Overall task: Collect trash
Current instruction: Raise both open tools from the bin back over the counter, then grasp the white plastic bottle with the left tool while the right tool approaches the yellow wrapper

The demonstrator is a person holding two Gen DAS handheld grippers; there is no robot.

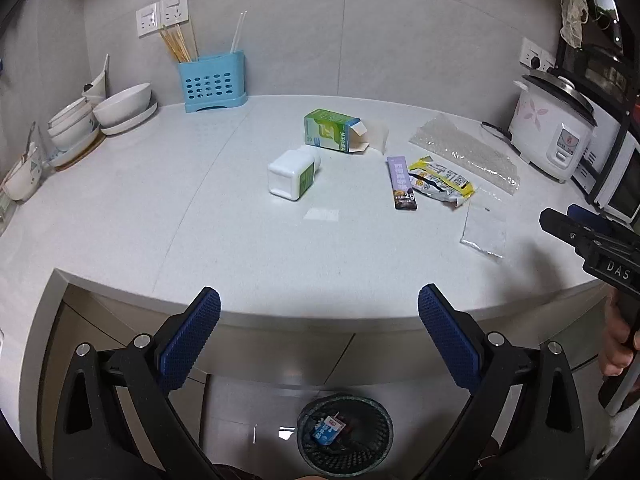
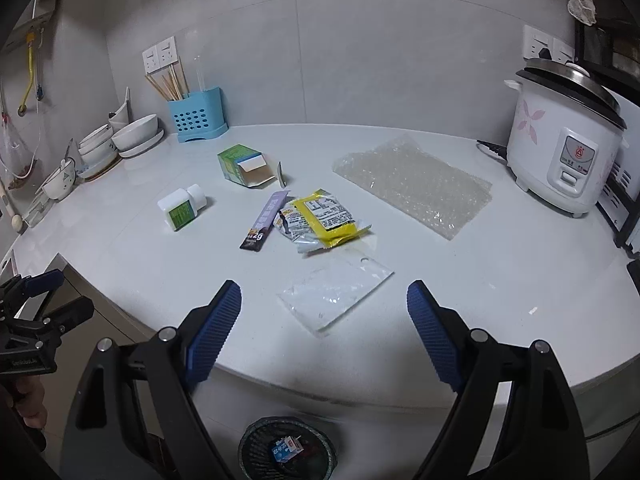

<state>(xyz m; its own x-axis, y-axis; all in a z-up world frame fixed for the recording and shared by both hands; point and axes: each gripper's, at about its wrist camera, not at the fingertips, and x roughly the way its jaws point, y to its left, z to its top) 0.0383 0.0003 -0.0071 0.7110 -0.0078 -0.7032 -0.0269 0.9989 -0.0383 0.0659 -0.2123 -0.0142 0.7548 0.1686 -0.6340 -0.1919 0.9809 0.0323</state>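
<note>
Trash lies on the white counter: a white pill bottle on its side, an open green box, a purple sachet, a yellow wrapper, a clear plastic bag and bubble wrap. They also show in the right wrist view: bottle, box, sachet, wrapper, clear bag, bubble wrap. A black mesh bin on the floor holds a small blue carton. My left gripper is open and empty at the counter's front edge. My right gripper is open and empty above the clear bag.
Bowls and plates stand at the back left beside a blue chopstick holder. A rice cooker stands at the back right with its cord. A black rack with an appliance is at the far right.
</note>
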